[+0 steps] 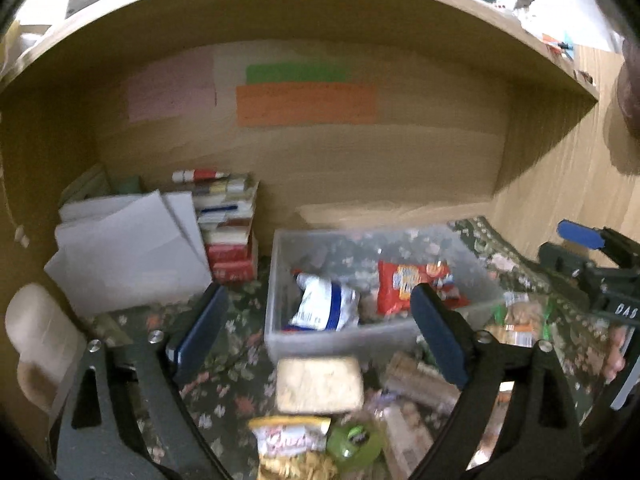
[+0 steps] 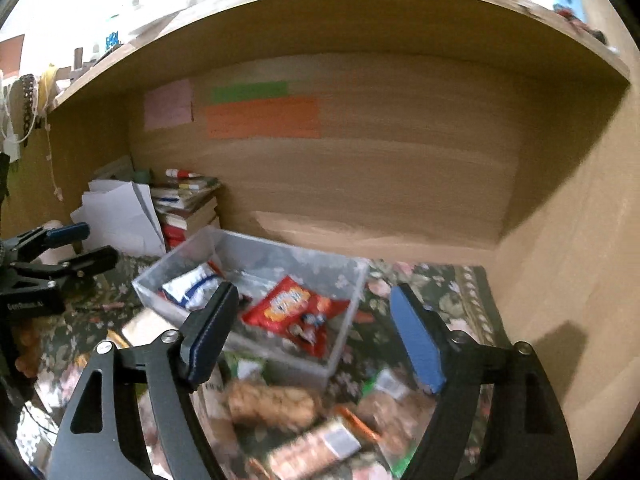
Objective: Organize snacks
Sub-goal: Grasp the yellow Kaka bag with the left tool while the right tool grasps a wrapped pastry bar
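Note:
A clear plastic bin [image 1: 340, 344] stands on the floral cloth inside a wooden alcove. In it lie a red snack packet [image 1: 412, 284] and a white-and-blue packet [image 1: 324, 306]. My left gripper [image 1: 318, 296] hovers open in front of the bin, nothing between its pads. The right gripper [image 1: 572, 246] shows at the right edge. In the right wrist view the same bin [image 2: 352, 292] holds the red packet [image 2: 296, 312] and the white-and-blue packet [image 2: 192, 286]. My right gripper [image 2: 314, 296] is open and empty above loose snacks; the left gripper [image 2: 86, 245] is at the far left.
Loose snacks lie before the bin: a cracker pack [image 1: 318, 384], a yellow-topped packet [image 1: 288, 440], a biscuit roll [image 2: 272, 402]. A book stack [image 1: 232, 232] and white papers [image 1: 128, 252] fill the back left. The wooden side wall [image 2: 560, 280] closes the right.

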Available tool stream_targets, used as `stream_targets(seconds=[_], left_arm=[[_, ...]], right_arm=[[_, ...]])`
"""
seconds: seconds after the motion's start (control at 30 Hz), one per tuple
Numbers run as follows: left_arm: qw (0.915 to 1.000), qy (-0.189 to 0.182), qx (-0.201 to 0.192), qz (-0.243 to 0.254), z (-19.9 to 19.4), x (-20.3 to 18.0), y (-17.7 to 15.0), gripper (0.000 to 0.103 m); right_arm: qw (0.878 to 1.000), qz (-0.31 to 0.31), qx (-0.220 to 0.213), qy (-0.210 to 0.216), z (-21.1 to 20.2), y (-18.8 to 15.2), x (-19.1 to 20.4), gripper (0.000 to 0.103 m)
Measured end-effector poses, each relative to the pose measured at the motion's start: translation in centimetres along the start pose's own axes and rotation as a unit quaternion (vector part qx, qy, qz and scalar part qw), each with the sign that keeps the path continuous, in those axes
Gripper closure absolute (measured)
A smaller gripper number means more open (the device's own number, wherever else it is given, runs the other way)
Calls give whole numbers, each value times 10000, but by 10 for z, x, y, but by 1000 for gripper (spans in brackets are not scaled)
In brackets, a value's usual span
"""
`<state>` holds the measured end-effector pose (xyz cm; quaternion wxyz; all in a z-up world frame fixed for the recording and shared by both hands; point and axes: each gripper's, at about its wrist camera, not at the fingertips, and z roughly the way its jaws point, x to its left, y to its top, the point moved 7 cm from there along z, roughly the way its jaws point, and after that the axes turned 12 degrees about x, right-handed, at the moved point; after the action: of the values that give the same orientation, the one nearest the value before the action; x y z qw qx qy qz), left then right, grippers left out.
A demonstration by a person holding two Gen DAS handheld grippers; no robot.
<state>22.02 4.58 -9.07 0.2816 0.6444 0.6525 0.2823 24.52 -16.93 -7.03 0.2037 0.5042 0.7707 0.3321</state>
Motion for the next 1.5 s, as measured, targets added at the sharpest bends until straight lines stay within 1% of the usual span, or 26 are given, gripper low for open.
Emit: stream_targets(seconds=[0.27, 0.37, 0.53, 0.63, 0.7, 0.77, 0.9, 1.0, 1.1, 1.17, 1.2, 1.27, 1.3, 1.33, 1.37, 1.5], left_arm=[[9979, 89, 555, -331, 15, 25, -50, 10], [9956, 140, 807, -448, 23, 35, -71, 10], [9927, 184, 1090, -484, 33, 43, -98, 10], [9920, 273, 1170, -398, 38, 43, -107, 10], [9913, 288, 1227, -369, 42, 42, -112, 10], [9907, 363, 1256, -368, 46, 42, -114, 10], [9898, 303, 1313, -452, 53, 44, -116, 10], [9891, 350, 1361, -439, 60, 44, -117, 10], [9893, 333, 1351, -435, 65, 45, -118, 10], [9899, 300, 1323, -420, 65, 44, -117, 14], [9901, 264, 1315, -411, 65, 44, -116, 16], [9905, 174, 1307, -391, 67, 42, -116, 30], [9905, 121, 1312, -380, 67, 40, -116, 35], [9905, 67, 1320, -368, 69, 39, -115, 46], [9906, 56, 1321, -362, 69, 37, -116, 54], [9911, 20, 1269, -405, 67, 37, -115, 55]], right_arm=[[9993, 241, 276, -30, -2, -43, -11, 27], [9984, 329, 461, -75, 3, -62, -16, 27], [9944, 572, 893, -5, 21, -94, -19, 27], [9908, 668, 1171, 123, 36, -108, -18, 27], [9894, 704, 1257, 177, 41, -112, -16, 27], [9889, 702, 1299, 187, 44, -113, -15, 27], [9876, 659, 1415, 183, 55, -111, -11, 27], [9858, 667, 1532, 174, 63, -111, -10, 28], [9849, 702, 1569, 207, 64, -116, -12, 30], [9842, 728, 1604, 193, 62, -119, -16, 38], [9836, 757, 1623, 209, 60, -121, -19, 39], [9829, 823, 1629, 219, 57, -122, -24, 44], [9827, 836, 1642, 193, 54, -123, -26, 46], [9825, 841, 1654, 174, 52, -124, -28, 49], [9823, 845, 1662, 153, 50, -124, -30, 51], [9820, 857, 1681, 51, 52, -123, -36, 53]])
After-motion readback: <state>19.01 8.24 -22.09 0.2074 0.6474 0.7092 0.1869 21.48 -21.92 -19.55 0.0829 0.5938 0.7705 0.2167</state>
